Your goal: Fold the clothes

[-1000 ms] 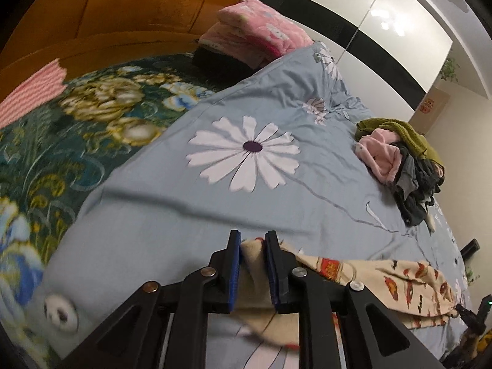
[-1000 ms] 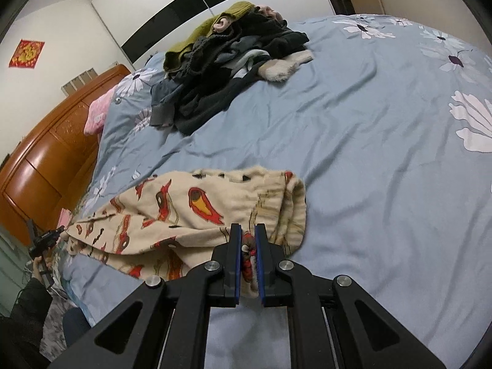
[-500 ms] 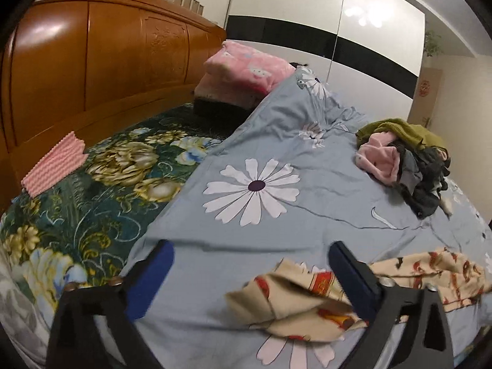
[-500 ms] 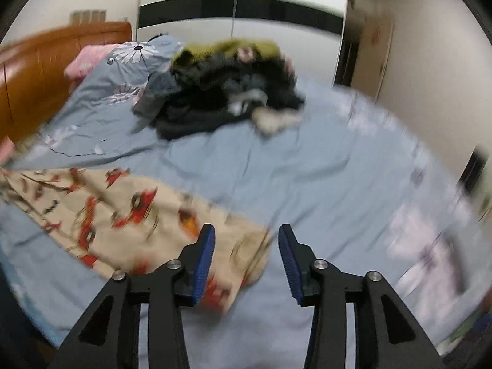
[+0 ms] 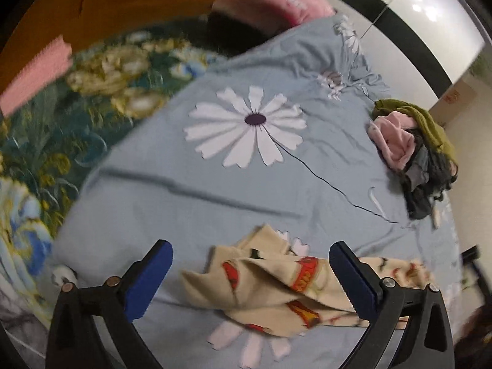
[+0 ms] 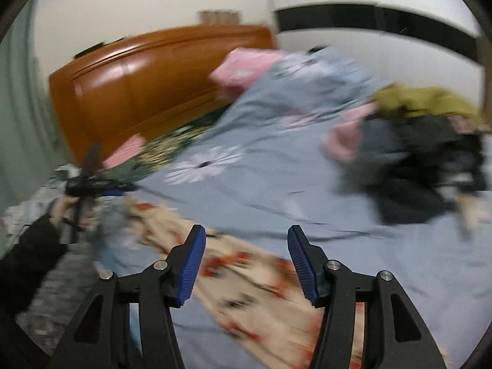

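- Your left gripper (image 5: 250, 272) now stands spread as wide as it goes. A second ago its blue pads were pinching an edge of the cream cloth garment with red and orange prints (image 5: 276, 292); now nothing is between them and the cloth lies loose below.
- Your right gripper (image 6: 244, 264) has also let go. It was pressed together on the same garment a second ago, and now its jaws are still opening, with only air between the pads.
- The cream garment (image 6: 246, 279) lies on the pale blue bedsheet with white daisy flowers (image 5: 215, 190), near the edge of the bed closest to you. In the left wrist view its end is bunched and partly doubled over itself; in the right wrist view it stretches out long under the gripper.
- The right wrist view is very blurred and now looks towards the orange wooden headboard (image 6: 147, 80), so this hand is swinging quickly to a new place.
- I judge that one fold step is finished and both hands are free for a new grasp; the garment is not yet a neat packet.
- The dark heap of unfolded clothes with olive and pink pieces (image 5: 421, 153) waits well apart, untouched.
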### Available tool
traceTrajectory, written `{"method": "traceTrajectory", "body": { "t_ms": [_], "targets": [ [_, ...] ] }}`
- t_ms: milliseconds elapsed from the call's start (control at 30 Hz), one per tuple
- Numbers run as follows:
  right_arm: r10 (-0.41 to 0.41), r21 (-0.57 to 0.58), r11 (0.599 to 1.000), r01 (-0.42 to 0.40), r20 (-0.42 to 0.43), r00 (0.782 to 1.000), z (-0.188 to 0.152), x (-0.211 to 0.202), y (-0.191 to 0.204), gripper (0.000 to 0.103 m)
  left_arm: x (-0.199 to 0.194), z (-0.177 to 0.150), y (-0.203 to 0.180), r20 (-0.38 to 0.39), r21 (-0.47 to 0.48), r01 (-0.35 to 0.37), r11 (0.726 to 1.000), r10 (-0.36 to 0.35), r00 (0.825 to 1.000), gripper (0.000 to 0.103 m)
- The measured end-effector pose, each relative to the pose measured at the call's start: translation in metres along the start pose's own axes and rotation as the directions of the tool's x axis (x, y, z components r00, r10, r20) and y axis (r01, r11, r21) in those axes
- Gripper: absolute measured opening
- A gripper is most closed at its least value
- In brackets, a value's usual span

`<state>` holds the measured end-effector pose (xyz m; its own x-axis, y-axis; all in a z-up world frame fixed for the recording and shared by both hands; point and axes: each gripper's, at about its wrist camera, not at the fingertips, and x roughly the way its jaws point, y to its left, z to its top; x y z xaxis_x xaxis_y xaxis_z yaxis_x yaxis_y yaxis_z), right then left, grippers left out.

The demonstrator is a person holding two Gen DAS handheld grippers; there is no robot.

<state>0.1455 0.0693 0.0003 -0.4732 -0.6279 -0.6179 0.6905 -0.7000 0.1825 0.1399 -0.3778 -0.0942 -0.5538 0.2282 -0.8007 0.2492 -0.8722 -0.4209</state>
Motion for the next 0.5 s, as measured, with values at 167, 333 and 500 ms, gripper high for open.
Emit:
{"method": "traceTrajectory", "body": {
  "t_ms": [167, 333, 500],
  "targets": [
    [0.147, -0.018, 0.989, -0.15, -0.115, 0.983, 0.008, 0.096, 0.056, 0.057, -0.011, 0.003, -0.013, 0.009, 0.045, -0.032, 0.998, 0.032, 0.999, 0.103],
    [0.377, 0.178, 0.922, -0.343, -0.228, 0.898, 0.003, 0.17, 0.084, 0.057, -0.021, 0.003, -0.017, 0.039, 0.059, -0.034, 0.998, 0.031, 0.999, 0.103],
    [0.372, 0.218, 0.92, -0.327, -0.219, 0.902, 0.001, 0.198, 0.102, 0.057, -0.021, -0.006, -0.024, 0.018, 0.157, -0.146, 0.977, 0.145, 0.989, 0.103]
  ]
}}
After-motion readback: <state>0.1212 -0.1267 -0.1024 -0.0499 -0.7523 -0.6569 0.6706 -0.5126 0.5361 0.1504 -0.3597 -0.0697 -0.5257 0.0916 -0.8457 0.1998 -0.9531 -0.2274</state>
